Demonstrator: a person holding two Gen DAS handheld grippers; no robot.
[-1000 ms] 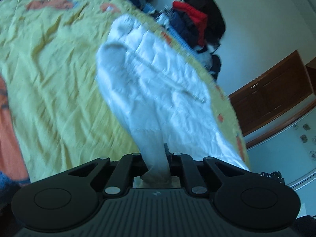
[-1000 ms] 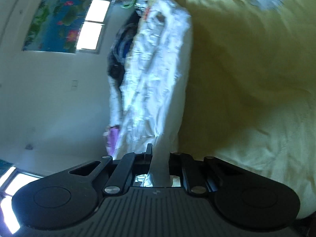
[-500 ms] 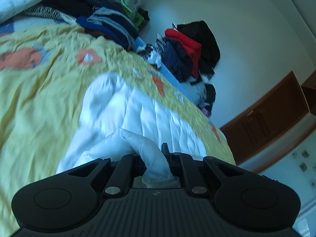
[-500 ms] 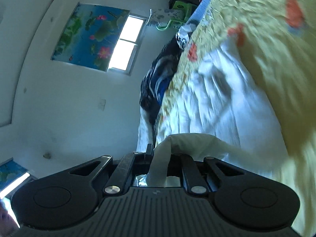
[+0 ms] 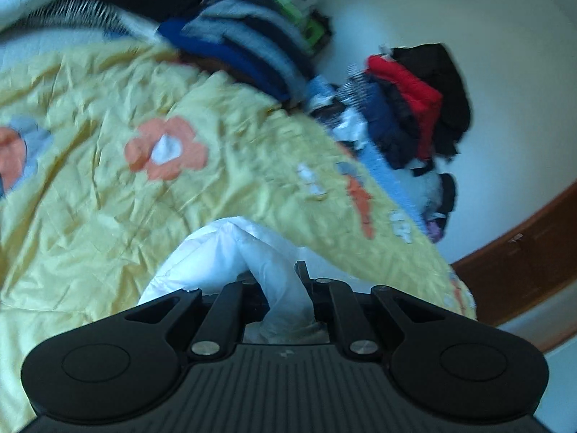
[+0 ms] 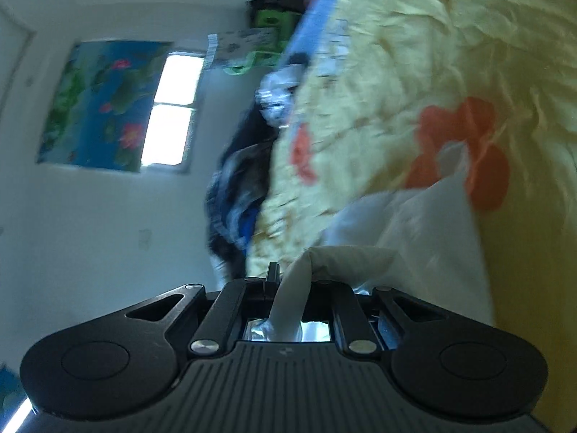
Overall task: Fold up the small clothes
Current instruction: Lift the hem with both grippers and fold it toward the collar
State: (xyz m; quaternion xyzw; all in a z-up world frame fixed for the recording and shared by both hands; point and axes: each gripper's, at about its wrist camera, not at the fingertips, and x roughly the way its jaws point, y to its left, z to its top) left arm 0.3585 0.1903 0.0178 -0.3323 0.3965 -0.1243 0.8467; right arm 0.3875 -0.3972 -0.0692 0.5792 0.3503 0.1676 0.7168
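On crumpled yellow quilt (image 5: pixel 90 216); bunched white garment (image 5: pixel 230 252)

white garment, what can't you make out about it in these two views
- Kind of garment: left wrist view, mostly hidden behind the left gripper.
- How far folded: right wrist view, blurred, garment runs behind the right gripper.
- Far end: neither view shows it on the yellow bedspread.

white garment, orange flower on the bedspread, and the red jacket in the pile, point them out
white garment (image 5: pixel 230 252), left wrist view, bunched fold ahead of the gripper
orange flower (image 5: pixel 166 148), left wrist view, its pale centre
red jacket (image 5: pixel 407 83), left wrist view, upper part
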